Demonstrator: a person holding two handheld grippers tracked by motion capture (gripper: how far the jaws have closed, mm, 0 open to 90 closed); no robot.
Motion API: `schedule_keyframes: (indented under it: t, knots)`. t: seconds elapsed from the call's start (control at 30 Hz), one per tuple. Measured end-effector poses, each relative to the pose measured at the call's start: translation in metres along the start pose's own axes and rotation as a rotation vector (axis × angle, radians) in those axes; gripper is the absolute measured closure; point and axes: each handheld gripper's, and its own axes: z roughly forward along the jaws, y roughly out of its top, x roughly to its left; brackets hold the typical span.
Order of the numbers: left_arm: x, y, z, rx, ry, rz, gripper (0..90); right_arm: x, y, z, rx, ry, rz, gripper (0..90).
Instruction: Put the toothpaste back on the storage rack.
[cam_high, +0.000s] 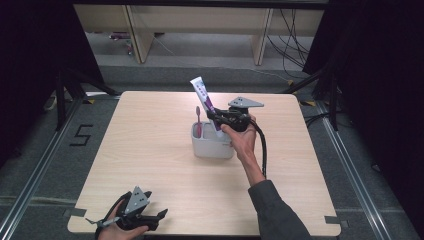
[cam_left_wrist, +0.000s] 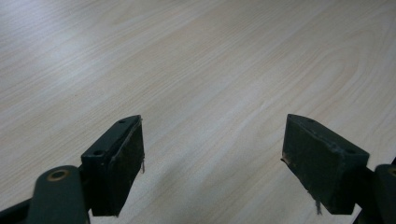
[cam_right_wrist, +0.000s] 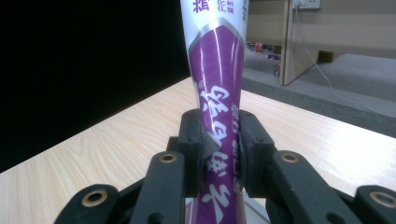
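A white and purple toothpaste tube (cam_high: 204, 98) stands upright over a grey holder cup (cam_high: 212, 145) near the middle of the table. My right gripper (cam_high: 216, 118) is shut on the tube, its lower end at the cup's rim. In the right gripper view the tube (cam_right_wrist: 219, 93) is pinched between the two black pads (cam_right_wrist: 192, 140). A pink toothbrush (cam_high: 198, 121) stands in the cup's left side. My left gripper (cam_high: 159, 216) lies low at the table's front left edge. Its jaws (cam_left_wrist: 212, 168) stand wide open over bare wood with nothing between them.
The light wood table (cam_high: 150, 165) has its front edge close under the left hand. Wooden furniture legs (cam_high: 260, 37) and cables lie on the floor beyond the far edge. Black curtains close both sides.
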Motion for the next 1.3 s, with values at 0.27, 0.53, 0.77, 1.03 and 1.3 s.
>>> schedule_keyframes:
  t: [0.27, 0.53, 0.77, 1.03, 1.3]
  knots:
    - [0.000, 0.000, 0.000, 0.001, 0.000, 0.003, 20.2, -0.002, -0.008, 0.003, 0.002, -0.006, 0.000, 74.3]
    - [0.000, 0.000, 0.000, 0.008, 0.008, 0.009, 20.2, -0.002, -0.014, 0.005, 0.004, -0.015, -0.003, 74.2]
    - [0.000, 0.000, 0.000, 0.000, 0.002, -0.001, 20.2, -0.002, -0.020, 0.005, 0.021, -0.034, 0.000, 74.1]
    - [-0.001, 0.000, 0.000, 0.016, 0.008, 0.006, 20.2, -0.004, -0.027, 0.006, 0.022, -0.038, 0.008, 74.0]
    - [-0.001, 0.000, 0.000, 0.015, 0.006, 0.005, 20.2, -0.005, -0.032, 0.004, 0.050, -0.034, 0.028, 73.8]
